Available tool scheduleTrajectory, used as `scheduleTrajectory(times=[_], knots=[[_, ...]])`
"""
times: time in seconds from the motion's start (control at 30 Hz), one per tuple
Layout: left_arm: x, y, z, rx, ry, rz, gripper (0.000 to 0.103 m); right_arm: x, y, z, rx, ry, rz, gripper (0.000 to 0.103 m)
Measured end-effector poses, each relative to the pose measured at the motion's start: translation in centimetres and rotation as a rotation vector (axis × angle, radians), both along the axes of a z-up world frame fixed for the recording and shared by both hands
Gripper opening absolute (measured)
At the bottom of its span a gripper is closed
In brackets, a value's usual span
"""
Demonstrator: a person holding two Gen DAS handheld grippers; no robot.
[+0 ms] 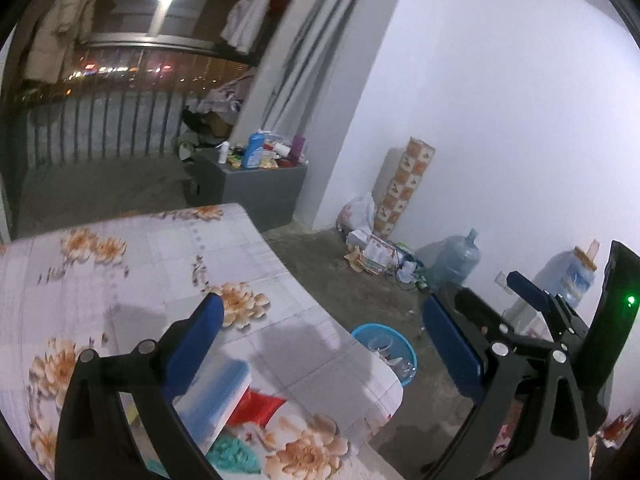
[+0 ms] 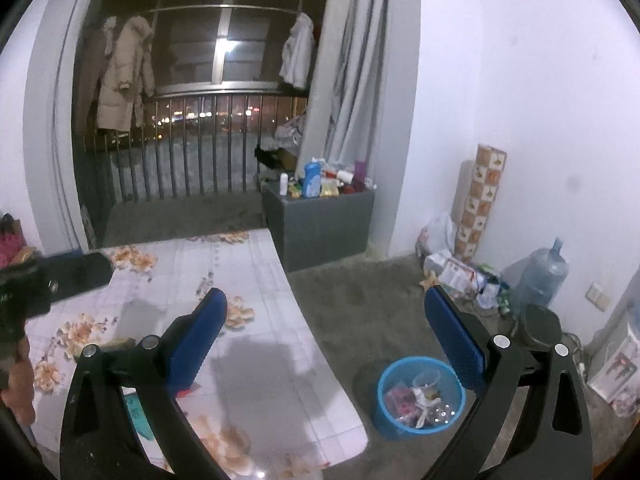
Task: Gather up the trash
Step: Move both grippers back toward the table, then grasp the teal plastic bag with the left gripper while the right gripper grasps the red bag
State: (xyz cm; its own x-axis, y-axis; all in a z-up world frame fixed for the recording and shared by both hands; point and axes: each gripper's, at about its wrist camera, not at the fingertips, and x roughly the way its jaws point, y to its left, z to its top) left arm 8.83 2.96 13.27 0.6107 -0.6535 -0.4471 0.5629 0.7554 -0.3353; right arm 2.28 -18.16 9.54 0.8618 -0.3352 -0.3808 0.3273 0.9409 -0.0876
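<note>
My left gripper is open above the near end of a table with a floral cloth, nothing between its blue pads. Just under it lie a white-and-blue box, a red wrapper and a teal packet. My right gripper is open and empty too, over the table's right edge. A blue bin stands on the floor beside that table, holding wrappers and a clear cup; it shows partly behind the table corner as the blue bin.
A grey cabinet crowded with bottles stands at the balcony doorway. Along the right wall lie a rubbish pile, a rolled patterned mat and a water jug. Balcony railing and hanging coats are behind. Concrete floor lies between table and wall.
</note>
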Motion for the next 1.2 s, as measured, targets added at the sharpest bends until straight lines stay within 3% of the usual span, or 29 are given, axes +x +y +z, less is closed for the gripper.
scheduleTrajectory(times=[0.13,0.33,0.53,0.67,1.0,1.17,1.2], knots=[[-1.0,3.7,-1.1,-0.038,0.004,0.094,0.097,0.2,0.4,-0.9,0.041,-0.028,0.047,0.095],[-1.9,9.0,-3.6,0.019,-0.007,0.265,0.097,2.2,-0.4,-3.5,0.157,0.015,0.069,0.095],[-0.4,11.6,-8.3,0.079,0.104,0.345,0.097,5.3,-0.6,-8.1,0.316,0.173,0.142,0.095],[1.4,11.8,-12.8,0.139,0.212,0.395,0.097,7.5,0.0,-11.6,0.327,0.305,0.131,0.095],[2.7,13.7,-17.0,0.221,0.261,0.462,0.097,10.4,2.0,-17.5,0.291,0.509,0.151,0.095],[3.5,15.0,-19.6,0.207,0.357,0.466,0.097,9.9,2.9,-18.6,0.208,0.523,0.160,0.095],[3.2,15.1,-19.6,0.204,0.330,0.465,0.097,9.7,2.8,-18.5,0.212,0.519,0.160,0.095]])
